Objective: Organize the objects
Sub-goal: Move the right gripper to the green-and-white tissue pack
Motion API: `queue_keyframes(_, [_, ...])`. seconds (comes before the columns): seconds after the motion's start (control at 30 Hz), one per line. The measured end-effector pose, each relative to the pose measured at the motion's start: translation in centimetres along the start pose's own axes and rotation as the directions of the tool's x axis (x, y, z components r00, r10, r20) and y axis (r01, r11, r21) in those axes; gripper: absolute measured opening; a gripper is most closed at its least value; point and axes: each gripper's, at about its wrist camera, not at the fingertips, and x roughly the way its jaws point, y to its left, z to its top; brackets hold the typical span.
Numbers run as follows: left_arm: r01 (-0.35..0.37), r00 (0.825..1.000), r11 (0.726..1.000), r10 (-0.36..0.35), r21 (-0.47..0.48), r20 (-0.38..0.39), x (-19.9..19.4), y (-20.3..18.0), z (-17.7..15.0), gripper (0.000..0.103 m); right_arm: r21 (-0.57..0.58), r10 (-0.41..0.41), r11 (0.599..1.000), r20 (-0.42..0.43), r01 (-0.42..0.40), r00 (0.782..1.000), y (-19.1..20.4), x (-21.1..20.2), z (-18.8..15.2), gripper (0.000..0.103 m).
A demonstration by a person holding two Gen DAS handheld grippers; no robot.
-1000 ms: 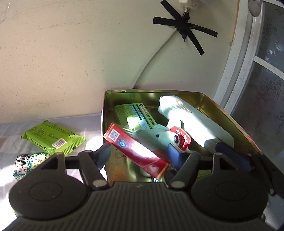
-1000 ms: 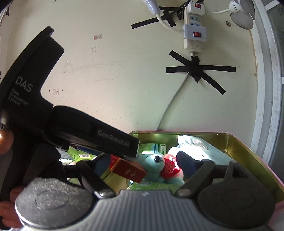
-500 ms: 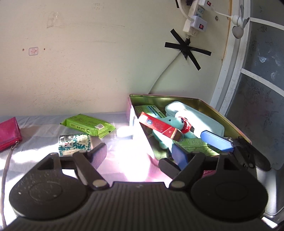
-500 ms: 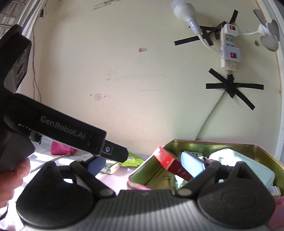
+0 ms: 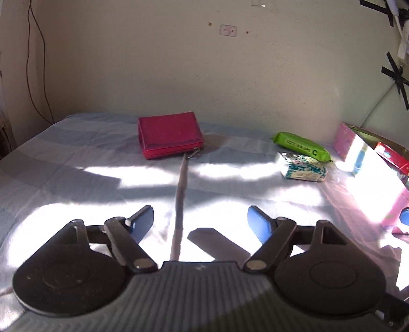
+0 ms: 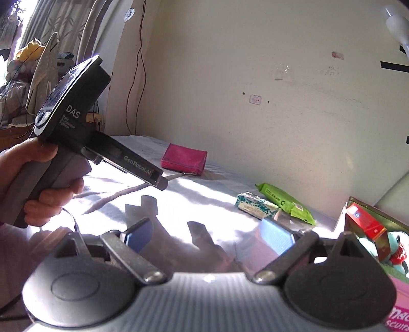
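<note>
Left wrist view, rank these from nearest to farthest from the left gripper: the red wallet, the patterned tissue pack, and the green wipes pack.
From the left gripper:
1. Red wallet, ahead and slightly left, its strap trailing back between the fingers.
2. Patterned tissue pack, ahead to the right.
3. Green wipes pack, right, just behind the tissue pack, nearer the wall.

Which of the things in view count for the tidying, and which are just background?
For the job: red wallet, green pack, patterned pack, tin.
Background: wall cable, tape crosses, curtain.
</note>
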Motion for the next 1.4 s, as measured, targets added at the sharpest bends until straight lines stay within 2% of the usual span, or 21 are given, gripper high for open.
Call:
queue_keyframes(0.17, [-0.054, 0.999, 0.996, 0.054, -0.075, -0.003, 0.7, 3.9, -0.9, 0.082, 0.033, 0.051, 0.998, -0.052, -0.050, 0.997, 1.2, 2.7, 1.2, 0.094])
queue_keyframes(0.23, [-0.004, 1.000, 0.990, 0.004, -0.139, 0.003, 0.8, 4.9, -0.7, 0.082, 0.067, 0.064, 0.996, -0.078, -0.059, 0.995, 1.6, 3.8, 1.3, 0.094])
queue_keyframes(0.4, [0.029, 0.999, 0.987, -0.027, -0.158, 0.017, 0.4, 5.0, -1.0, 0.082, 0.137, 0.076, 0.989, -0.153, -0.055, 0.985, 1.8, 5.9, 0.7, 0.090])
queue_keyframes(0.63, [0.050, 0.999, 0.983, -0.048, -0.175, 0.014, 0.6, 5.2, -1.1, 0.082, 0.283, 0.066, 0.959, -0.152, -0.021, 0.986, -0.4, 5.5, 0.1, 0.090])
queue_keyframes(1.23, [0.041, 0.999, 0.979, -0.040, -0.202, 0.007, 0.8, 5.7, -1.2, 0.082, 0.283, 0.075, 0.958, -0.141, -0.032, 0.987, -0.8, 6.2, 0.2, 0.091])
queue_keyframes(1.4, [0.040, 0.999, 0.978, -0.040, -0.204, 0.008, 0.7, 5.7, -1.2, 0.082, 0.256, -0.045, 0.964, -0.114, 0.073, 0.992, -2.2, 7.9, 1.6, 0.091])
